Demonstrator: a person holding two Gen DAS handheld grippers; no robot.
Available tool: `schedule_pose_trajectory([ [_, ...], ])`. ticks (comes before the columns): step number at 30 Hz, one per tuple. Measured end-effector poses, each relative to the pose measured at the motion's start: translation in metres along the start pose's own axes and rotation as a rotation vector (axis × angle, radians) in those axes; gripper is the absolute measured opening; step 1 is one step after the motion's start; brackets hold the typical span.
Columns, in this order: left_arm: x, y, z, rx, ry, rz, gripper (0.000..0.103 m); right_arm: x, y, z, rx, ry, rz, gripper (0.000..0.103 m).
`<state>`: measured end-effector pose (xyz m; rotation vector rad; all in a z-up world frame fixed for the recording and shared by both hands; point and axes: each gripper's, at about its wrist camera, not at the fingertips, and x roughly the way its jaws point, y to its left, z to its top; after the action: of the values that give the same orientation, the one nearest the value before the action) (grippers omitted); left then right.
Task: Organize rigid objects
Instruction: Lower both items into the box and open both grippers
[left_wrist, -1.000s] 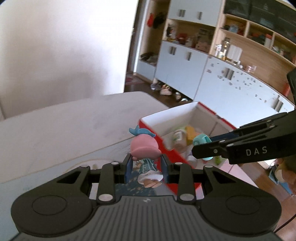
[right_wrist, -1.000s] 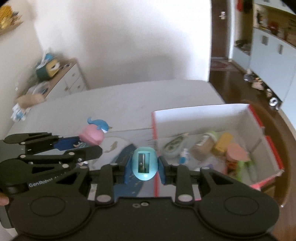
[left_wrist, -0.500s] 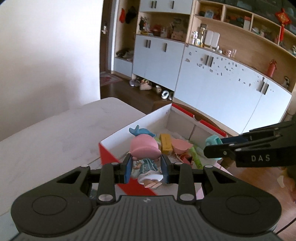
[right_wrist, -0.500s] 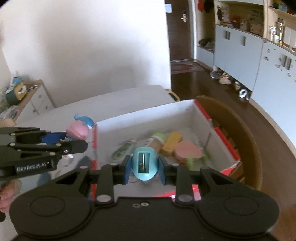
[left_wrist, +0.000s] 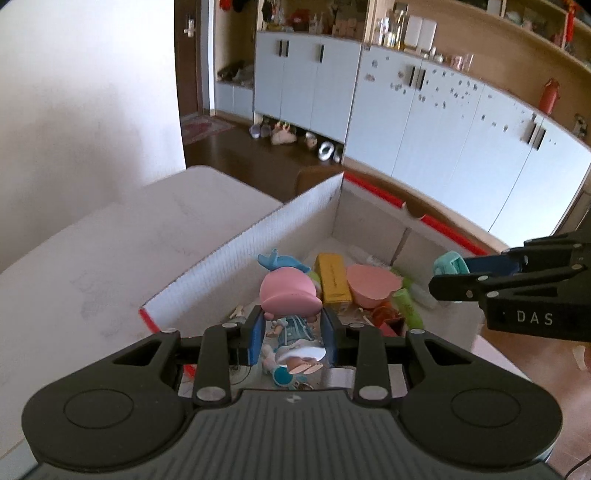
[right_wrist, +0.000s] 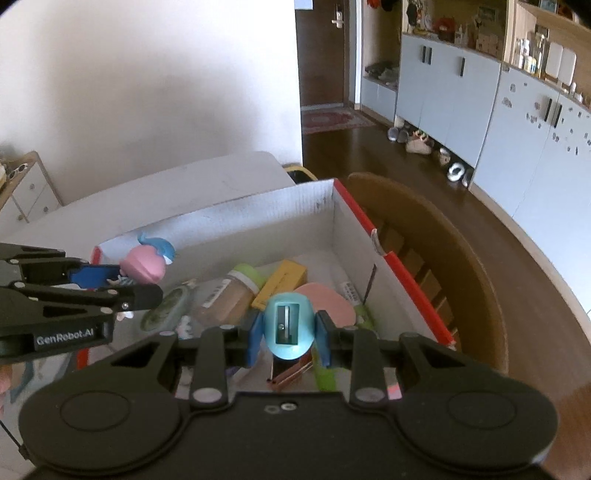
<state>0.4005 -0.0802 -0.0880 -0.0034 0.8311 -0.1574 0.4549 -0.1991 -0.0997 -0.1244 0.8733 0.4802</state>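
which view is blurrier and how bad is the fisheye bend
Left wrist view: sharp on the figurine, cabinets bowed into an arc. Right wrist view: softer overall, sharpener clear, floor and chair curve strongly at the right edge.

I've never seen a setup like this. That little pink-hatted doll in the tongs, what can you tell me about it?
The doll is a small, glossy, plastic-looking figurine: a big pink hat with a blue whale-like ornament on top, a pale blue patterned outfit and pinkish feet. The left tongs are shut on its body, blue pads on each side, its hat pointing away from the camera. It hangs over the near end of the open box, above the things inside, touching nothing but the pads.
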Motion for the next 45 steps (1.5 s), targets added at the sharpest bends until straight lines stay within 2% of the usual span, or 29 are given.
schedule_pose_trajectory([
  [12,0.060,0.004,0.009,0.002,0.095,0.024,0.032,0.048,-0.004,0.000,-0.036,0.084,-0.003,0.029],
  [19,0.082,0.009,0.008,-0.011,0.190,0.039,0.032,0.056,0.002,-0.006,-0.099,0.106,-0.009,0.029],
  [25,0.081,0.014,0.010,-0.029,0.206,0.030,0.031,0.059,0.007,-0.005,-0.126,0.117,-0.017,0.030],
  [29,0.078,0.023,0.009,-0.082,0.220,0.017,0.031,0.056,0.005,-0.006,-0.107,0.116,0.002,0.034],
  [36,0.065,0.031,0.006,-0.124,0.207,-0.010,0.033,0.040,0.004,-0.010,-0.088,0.094,0.039,0.043],
  [42,0.038,0.024,0.005,-0.099,0.141,-0.005,0.049,0.010,0.004,-0.015,-0.060,0.051,0.081,0.045],
  [45,0.022,0.021,0.004,-0.087,0.106,-0.006,0.050,-0.009,0.005,-0.018,-0.048,0.019,0.102,0.058],
])
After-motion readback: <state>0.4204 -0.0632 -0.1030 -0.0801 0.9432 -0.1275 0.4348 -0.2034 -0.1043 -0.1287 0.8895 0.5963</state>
